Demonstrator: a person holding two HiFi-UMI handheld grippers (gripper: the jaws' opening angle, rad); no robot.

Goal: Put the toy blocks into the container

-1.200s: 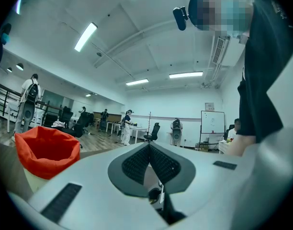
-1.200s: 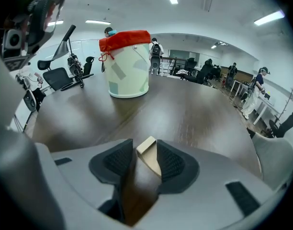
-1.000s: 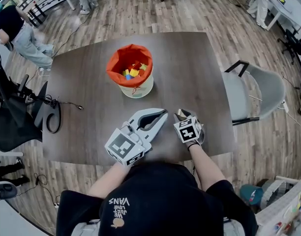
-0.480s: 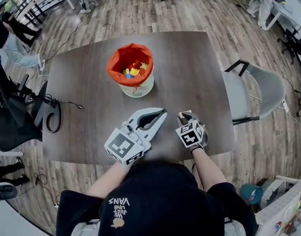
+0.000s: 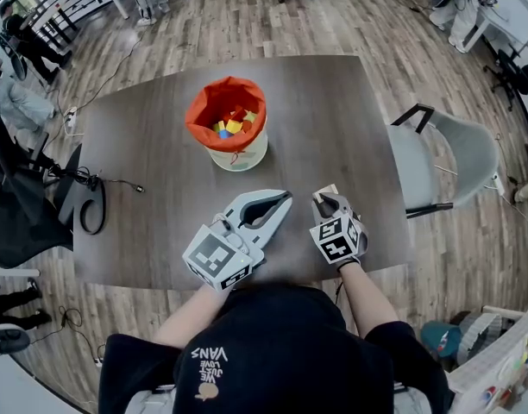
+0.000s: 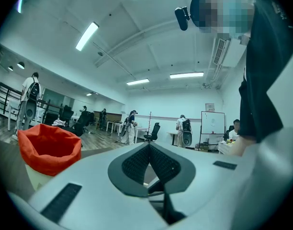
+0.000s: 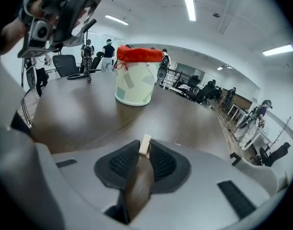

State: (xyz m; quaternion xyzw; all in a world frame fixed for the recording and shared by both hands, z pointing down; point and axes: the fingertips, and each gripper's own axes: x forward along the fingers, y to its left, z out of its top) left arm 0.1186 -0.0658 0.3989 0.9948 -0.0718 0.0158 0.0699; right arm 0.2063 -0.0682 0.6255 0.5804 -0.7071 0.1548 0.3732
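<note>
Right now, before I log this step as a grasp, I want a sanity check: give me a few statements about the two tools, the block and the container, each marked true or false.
1. The right tool is empty. False: its jaws have just been closing and a pale block is pinched between them.
2. The left tool is shut with nothing between its jaws. True.
3. The container already holds coloured blocks. True.
4. The container lies tipped on its side. False: it stands upright on the table, its orange-lined mouth facing up.
</note>
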